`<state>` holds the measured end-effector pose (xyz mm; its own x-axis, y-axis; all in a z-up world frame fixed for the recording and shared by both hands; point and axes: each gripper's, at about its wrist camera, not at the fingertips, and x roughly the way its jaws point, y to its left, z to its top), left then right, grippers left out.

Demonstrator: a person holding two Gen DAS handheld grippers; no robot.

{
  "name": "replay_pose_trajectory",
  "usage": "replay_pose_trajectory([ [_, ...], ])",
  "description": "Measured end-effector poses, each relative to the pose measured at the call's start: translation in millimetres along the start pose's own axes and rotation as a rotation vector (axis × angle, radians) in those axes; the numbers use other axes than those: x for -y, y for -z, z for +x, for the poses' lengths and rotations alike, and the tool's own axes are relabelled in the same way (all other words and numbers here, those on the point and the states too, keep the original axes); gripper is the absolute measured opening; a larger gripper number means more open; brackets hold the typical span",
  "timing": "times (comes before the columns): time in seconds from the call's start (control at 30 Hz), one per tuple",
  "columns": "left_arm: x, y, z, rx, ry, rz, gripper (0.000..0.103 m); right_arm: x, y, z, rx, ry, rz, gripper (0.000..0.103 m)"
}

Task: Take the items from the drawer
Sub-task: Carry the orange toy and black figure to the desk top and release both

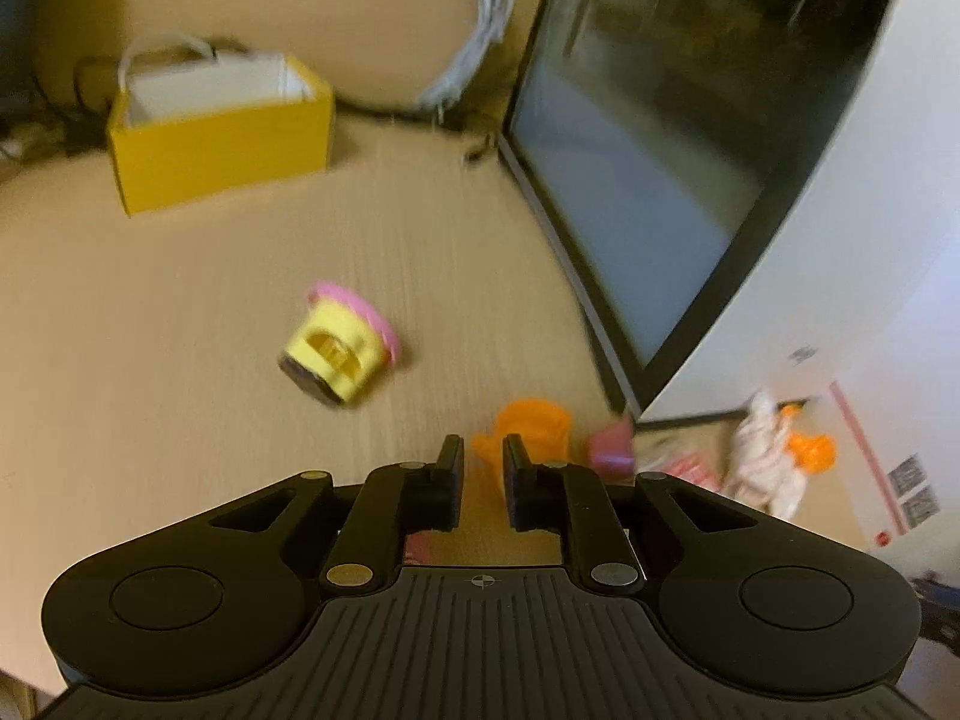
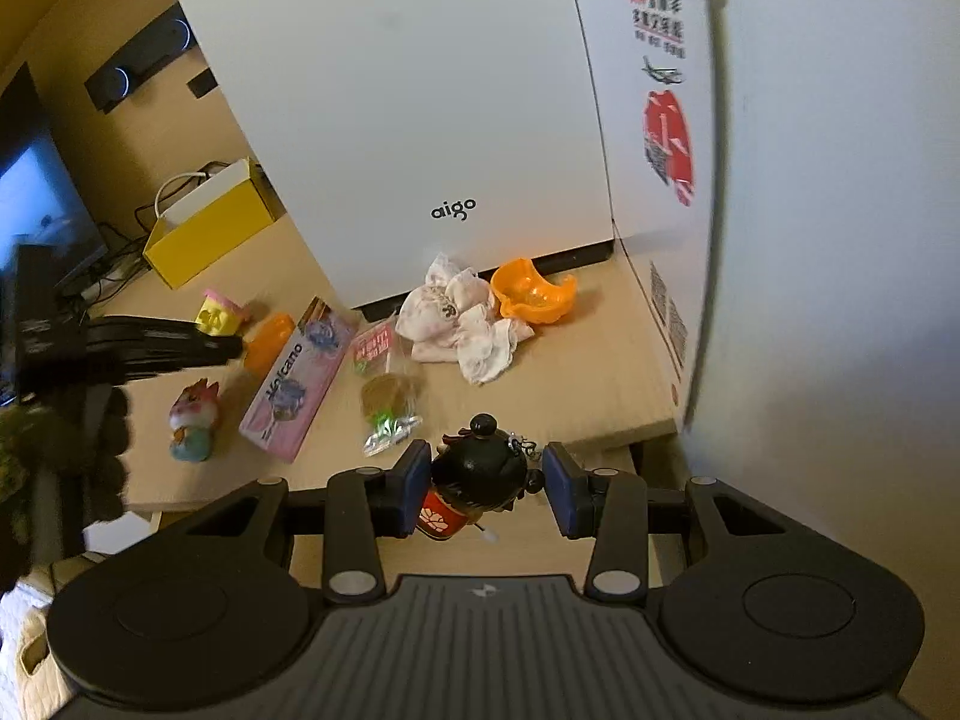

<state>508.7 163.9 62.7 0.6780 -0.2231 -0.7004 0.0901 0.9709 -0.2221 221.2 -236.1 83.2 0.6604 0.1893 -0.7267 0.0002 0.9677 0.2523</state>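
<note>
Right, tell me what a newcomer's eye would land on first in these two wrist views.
First, the small black-haired doll in a red dress, sitting between the blue pads of the right gripper in the foreground. Behind it, the big white "aigo" computer case stands on the wooden desk, with an orange plastic shell and crumpled white cloth at its foot. In the left wrist view, the yellow paper bag stands out at the far left.
</note>
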Motion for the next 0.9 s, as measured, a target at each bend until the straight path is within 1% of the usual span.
replay_pose_trajectory([
  [0.07,-1,5,-24,0.048,0.014,0.007,0.015,-5,-5,7,-0.001,-0.004,-0.005,0.04],
  [0.13,-2,14,-46,0.079,0.032,0.01,0.015,-12,-11,15,-0.002,-0.023,-0.013,0.04],
  [0.23,-3,36,-73,0.083,0.045,0.006,0.015,-29,-24,25,0.012,-0.052,-0.043,0.04],
  [0.33,-5,63,-82,0.021,0.066,0.0,0.015,-47,-39,38,0.034,-0.084,-0.084,0.04],
  [0.4,-9,83,-77,-0.046,0.075,-0.004,0.015,-59,-49,51,0.04,-0.087,-0.118,0.04],
  [0.47,-15,101,-75,-0.093,0.073,-0.017,0.015,-72,-56,66,0.044,-0.084,-0.164,0.04],
  [0.53,-20,116,-71,-0.135,0.063,-0.043,0.015,-79,-59,87,0.016,-0.073,-0.191,0.041],
  [0.6,-22,127,-70,-0.172,0.069,-0.053,0.015,-83,-59,106,-0.033,-0.024,-0.188,0.041],
  [0.63,-22,131,-70,-0.183,0.07,-0.049,0.015,-84,-58,111,-0.039,-0.01,-0.194,0.041],
  [0.77,-21,140,-67,-0.223,0.075,-0.032,0.015,-91,-53,111,-0.018,0.014,-0.221,0.041],
  [0.9,-13,148,-64,-0.252,0.095,0.001,0.015,-93,-51,100,0.005,0.015,-0.231,0.043],
])
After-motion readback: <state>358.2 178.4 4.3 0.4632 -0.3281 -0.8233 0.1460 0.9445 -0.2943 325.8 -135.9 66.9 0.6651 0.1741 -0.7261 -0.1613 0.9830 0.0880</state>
